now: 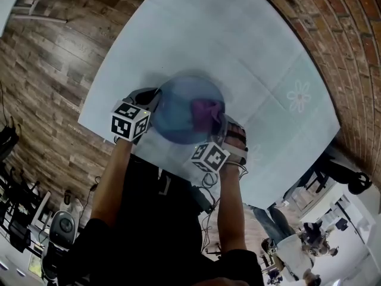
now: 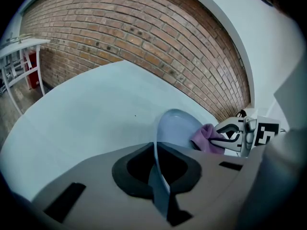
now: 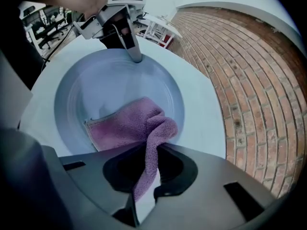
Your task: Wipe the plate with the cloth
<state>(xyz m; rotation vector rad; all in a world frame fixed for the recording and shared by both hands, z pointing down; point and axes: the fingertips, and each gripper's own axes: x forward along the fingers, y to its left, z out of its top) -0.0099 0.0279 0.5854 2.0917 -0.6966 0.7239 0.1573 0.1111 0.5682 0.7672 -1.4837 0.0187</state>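
Head view first: where is the plate [image 1: 178,121]?

I see it over the near part of the pale table [image 1: 250,46], between my two grippers. I cannot tell whether it rests on the table.

What holds it?

My left gripper [image 2: 159,176] is clamped on the plate's left rim. In the left gripper view the thin rim runs straight between the closed jaws.

And the cloth [image 3: 127,126]?

My right gripper [image 3: 144,186] pinches a fold of the purple cloth between its jaws. In the right gripper view the rest of the cloth spreads over the near inner face of the plate, touching it. The left gripper's tip bites the far rim there.

Anything around the table?

A brick wall [image 3: 249,80] runs along its far right side, and a wood floor [image 1: 53,58] lies to the left.
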